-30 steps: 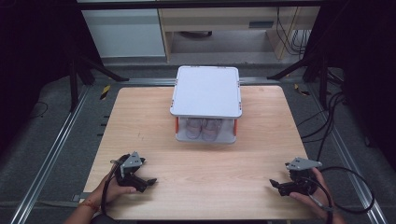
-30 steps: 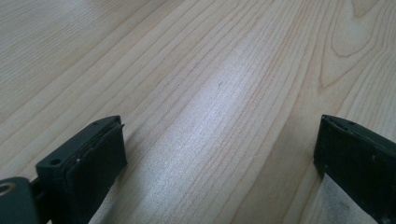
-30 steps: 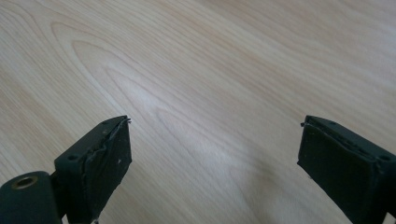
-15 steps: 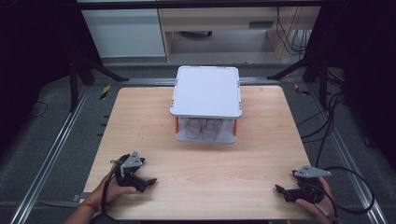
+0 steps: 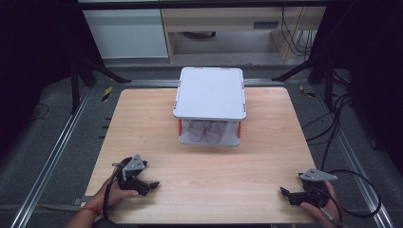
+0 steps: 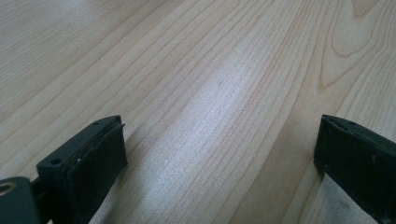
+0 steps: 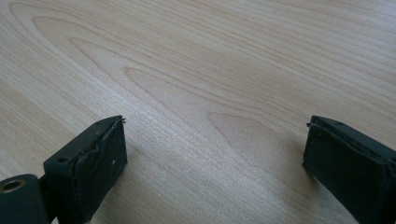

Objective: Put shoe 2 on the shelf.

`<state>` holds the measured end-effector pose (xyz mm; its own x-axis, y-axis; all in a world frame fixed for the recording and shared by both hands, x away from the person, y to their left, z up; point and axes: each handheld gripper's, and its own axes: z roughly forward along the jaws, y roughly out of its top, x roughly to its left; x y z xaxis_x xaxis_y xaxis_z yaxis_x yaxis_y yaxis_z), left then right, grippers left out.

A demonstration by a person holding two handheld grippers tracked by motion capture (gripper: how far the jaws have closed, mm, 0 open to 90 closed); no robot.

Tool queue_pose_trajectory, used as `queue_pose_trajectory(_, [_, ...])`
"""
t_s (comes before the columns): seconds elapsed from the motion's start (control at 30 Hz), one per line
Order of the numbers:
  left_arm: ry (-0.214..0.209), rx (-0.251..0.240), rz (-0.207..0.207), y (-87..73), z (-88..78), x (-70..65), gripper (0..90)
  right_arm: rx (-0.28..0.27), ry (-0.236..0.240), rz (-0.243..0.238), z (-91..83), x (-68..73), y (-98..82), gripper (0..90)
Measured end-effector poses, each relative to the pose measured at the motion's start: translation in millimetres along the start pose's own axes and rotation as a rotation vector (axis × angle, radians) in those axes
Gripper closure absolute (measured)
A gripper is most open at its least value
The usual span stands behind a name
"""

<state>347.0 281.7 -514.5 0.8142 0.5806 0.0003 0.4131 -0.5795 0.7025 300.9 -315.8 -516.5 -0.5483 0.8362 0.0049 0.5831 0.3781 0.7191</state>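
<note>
— Pale wood grain is seen under both tongs; nothing is held. The left tongs [image 5: 153, 184] are rested at the near left edge of the worktop [image 5: 266, 156], jaws spread wide, bare wood between them in the left gripper view.

— And the right tongs [image 5: 283, 192]?

— Likewise spread, likewise empty, held low at the near right corner. The two are kept well apart from each other.

— Where is the thing to be worked on?

— A white two-tier rack [image 5: 210, 92] is set at the middle of the far half of the worktop, with orange posts at its corners. A pair of pale shoes [image 5: 207, 131] is tucked on its lower shelf, under the top plate. Both tongs are well apart from it.

— Which step is judged to be in hand?

— The start, most likely: no approach is yet made and the rack is untouched.

— What is called for next?

— A long forward reach to the open front of the lower shelf is judged necessary. A low, level entry would be needed beneath the top plate, with jaws kept spread until a shoe is straddled.
</note>
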Motion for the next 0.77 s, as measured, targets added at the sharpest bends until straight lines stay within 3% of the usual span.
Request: queue_pose_trajectory(0.77, [-0.007,-0.001,0.003,0.4,0.5,0.7,0.9,0.001,-0.017,0.014,0.9,0.8,0.8,6.0])
